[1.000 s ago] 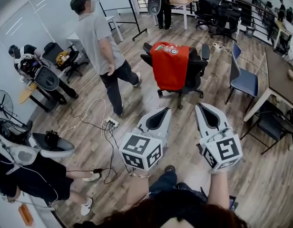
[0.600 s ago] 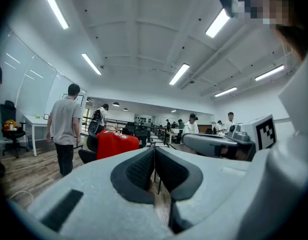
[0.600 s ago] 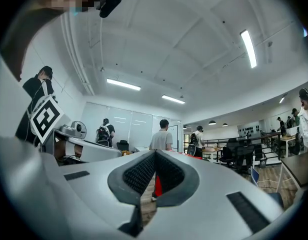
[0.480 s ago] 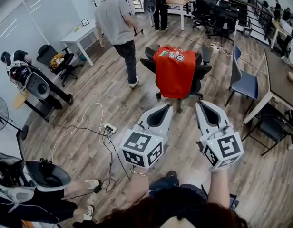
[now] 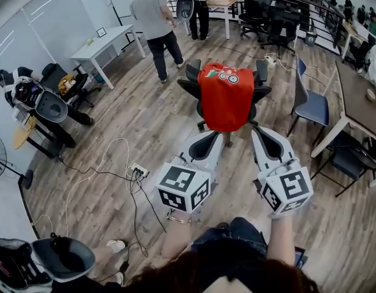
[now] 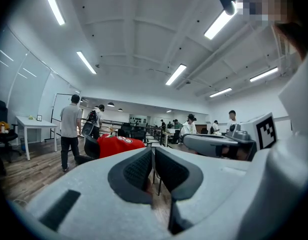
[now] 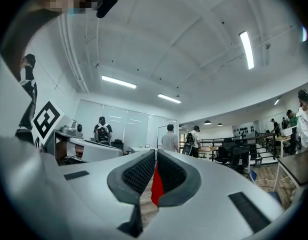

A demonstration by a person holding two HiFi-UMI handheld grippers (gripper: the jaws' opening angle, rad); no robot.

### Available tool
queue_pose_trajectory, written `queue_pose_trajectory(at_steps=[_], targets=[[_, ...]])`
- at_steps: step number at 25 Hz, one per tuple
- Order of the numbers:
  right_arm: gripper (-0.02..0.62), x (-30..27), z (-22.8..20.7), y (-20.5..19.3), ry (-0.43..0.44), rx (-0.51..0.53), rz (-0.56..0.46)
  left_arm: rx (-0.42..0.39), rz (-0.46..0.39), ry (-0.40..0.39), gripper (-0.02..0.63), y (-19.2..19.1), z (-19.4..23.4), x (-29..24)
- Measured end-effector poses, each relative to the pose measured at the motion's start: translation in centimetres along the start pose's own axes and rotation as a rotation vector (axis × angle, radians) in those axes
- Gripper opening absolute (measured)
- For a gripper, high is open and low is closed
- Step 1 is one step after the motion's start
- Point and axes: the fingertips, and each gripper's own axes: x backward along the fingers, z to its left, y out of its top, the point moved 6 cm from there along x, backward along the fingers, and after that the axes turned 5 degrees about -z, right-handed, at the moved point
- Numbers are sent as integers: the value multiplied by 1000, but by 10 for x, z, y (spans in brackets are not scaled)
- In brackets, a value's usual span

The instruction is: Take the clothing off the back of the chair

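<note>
A red shirt [image 5: 226, 96] with a printed band near its collar hangs over the back of a black office chair [image 5: 257, 90], straight ahead in the head view. My left gripper [image 5: 211, 137] and right gripper [image 5: 257, 133] are held side by side just short of the shirt's lower hem, both shut and empty, apart from the cloth. In the left gripper view the red shirt [image 6: 116, 145] shows left of the shut jaws. The right gripper view shows only a red sliver of the shirt [image 7: 155, 184] through the gap below its jaw tips.
A person [image 5: 154, 23] walks away beyond the chair near a white table [image 5: 105, 44]. A blue chair [image 5: 311, 105] and a brown table [image 5: 359, 96] stand at the right. A power strip [image 5: 138, 172] with cables lies on the wooden floor at left. Seated people and equipment line the left wall.
I have come closer to the chair, so the red shirt now sits just beyond both grippers. The walking person has moved farther away toward the back. Both grippers stay shut.
</note>
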Motion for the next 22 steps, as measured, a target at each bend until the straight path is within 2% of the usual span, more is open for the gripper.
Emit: queue_pose_trajectory(at_steps=[4,7,14,22], targets=[[30,-12,-6,3,-13,-6,0,16,1,-20,32,6,11,-8],[48,-23,-10,1,-7,-5,0,31,-3,-21,95,7,21,-15],[89,-46,-28,-10,3,-7,14,47,-15,7,107,7,46,-36],[112,-70,-63,-20,4,-9,20,87,-24,41,154,7,70,-66]])
